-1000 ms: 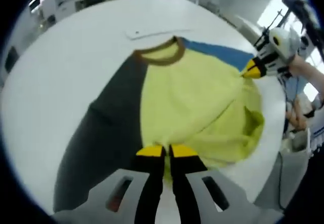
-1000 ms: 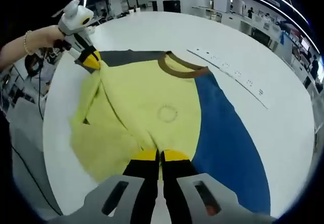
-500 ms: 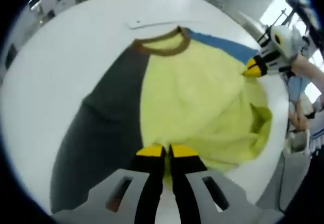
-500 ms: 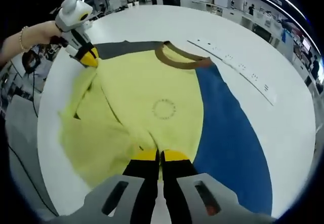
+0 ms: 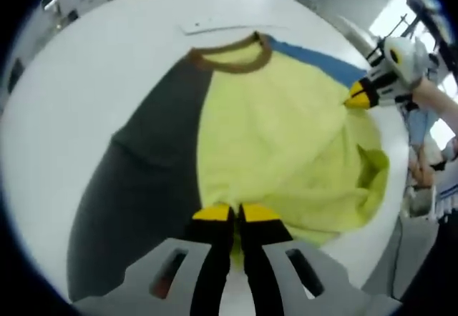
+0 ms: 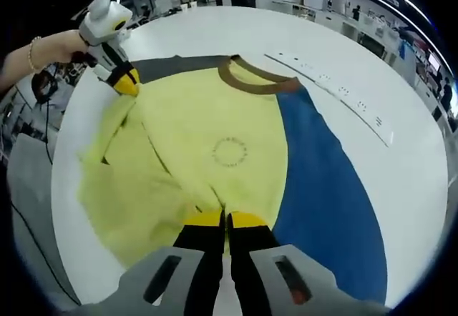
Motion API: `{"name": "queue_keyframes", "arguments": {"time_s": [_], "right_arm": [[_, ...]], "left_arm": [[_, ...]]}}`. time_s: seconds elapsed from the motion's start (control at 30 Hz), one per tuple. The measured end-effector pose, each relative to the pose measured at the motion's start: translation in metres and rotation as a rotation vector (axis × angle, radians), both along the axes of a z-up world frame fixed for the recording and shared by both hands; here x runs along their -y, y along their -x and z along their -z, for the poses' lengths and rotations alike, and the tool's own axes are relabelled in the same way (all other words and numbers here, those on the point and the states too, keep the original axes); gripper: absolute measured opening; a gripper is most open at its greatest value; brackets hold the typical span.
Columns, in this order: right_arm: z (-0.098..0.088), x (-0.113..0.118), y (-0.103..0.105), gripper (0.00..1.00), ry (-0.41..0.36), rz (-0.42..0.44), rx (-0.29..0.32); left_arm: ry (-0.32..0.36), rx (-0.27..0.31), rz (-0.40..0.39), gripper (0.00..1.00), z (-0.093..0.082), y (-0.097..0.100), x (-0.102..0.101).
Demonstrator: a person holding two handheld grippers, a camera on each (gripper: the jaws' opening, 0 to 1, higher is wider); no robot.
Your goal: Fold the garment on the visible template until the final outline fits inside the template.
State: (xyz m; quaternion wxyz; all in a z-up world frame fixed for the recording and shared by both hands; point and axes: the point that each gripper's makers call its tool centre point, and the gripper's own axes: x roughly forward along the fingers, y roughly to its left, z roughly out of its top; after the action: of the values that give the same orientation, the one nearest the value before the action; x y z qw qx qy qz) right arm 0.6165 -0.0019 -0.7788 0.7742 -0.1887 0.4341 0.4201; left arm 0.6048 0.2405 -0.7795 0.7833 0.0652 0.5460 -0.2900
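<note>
One garment [image 6: 229, 144] — collar [image 6: 254, 87] away (lengthwise)

I'm seeing bright, even overhead light in both views; ceiling strip lights [image 6: 372, 3] streak across the top of the right gripper view. The white tabletop [image 5: 86, 80] is close to washed out. Shadows are faint. Fisheye bending curves everything near the edges, and the background room goes soft and blurred.

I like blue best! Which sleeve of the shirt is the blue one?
The blue sleeve lies on the white table beside the yellow body, right of the right gripper. The other sleeve is dark grey.
</note>
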Motion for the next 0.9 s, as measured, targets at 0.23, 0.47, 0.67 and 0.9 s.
{"name": "queue_keyframes", "arguments": {"time_s": [0.23, 0.47, 0.67, 0.9], "right_arm": [[0.001, 0.0, -0.001, 0.02, 0.004, -0.002, 0.002], [0.0, 0.0, -0.001, 0.03, 0.014, -0.008, 0.014], [-0.006, 0.002, -0.001, 0.06, 0.043, -0.032, 0.051], [-0.014, 0.012, -0.002, 0.09, 0.059, -0.014, 0.068]], "left_arm": [[-0.002, -0.004, -0.006, 0.01, 0.0, 0.001, 0.001], [-0.007, -0.003, -0.006, 0.01, 0.0, 0.002, 0.001], [-0.02, -0.005, -0.005, 0.05, -0.003, 0.005, 0.004], [-0.034, 0.005, 0.007, 0.12, -0.008, 0.008, 0.003]]}}
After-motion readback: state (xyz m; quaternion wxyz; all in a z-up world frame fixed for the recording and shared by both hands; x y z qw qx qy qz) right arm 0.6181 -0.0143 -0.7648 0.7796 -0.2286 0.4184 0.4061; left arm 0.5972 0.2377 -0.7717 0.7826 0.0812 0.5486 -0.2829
